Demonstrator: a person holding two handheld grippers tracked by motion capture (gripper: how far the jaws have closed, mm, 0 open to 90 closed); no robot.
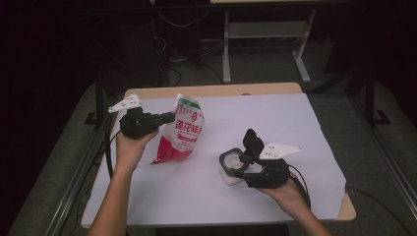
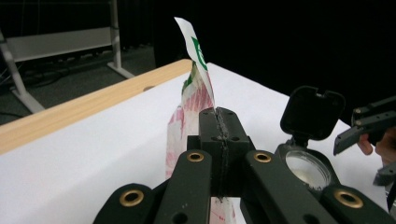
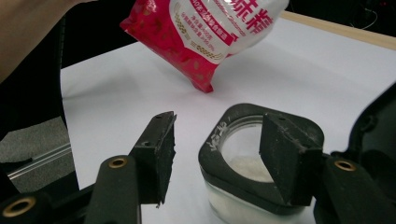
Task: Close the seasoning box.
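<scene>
A red-and-white food bag [image 1: 181, 132] hangs tilted above the white-covered table [image 1: 295, 123], its lower corner close to the sheet. My left gripper [image 1: 171, 117] is shut on the bag's upper edge, and in the left gripper view the jaws [image 2: 219, 114] pinch the bag [image 2: 194, 93] between them. A glass jar [image 1: 231, 167] with a black rim holds white powder, and its black flip lid [image 1: 253, 140] stands open. My right gripper [image 3: 222, 122] is open at the jar [image 3: 243, 158]: one jaw is over the mouth, the other outside the rim with a gap.
The table's wooden edge [image 1: 216, 90] shows at the back, with a pale desk frame [image 1: 226, 49] on the floor behind. Dark floor drops away on both sides. A black cable [image 1: 109, 147] trails from the left gripper along the table's left edge.
</scene>
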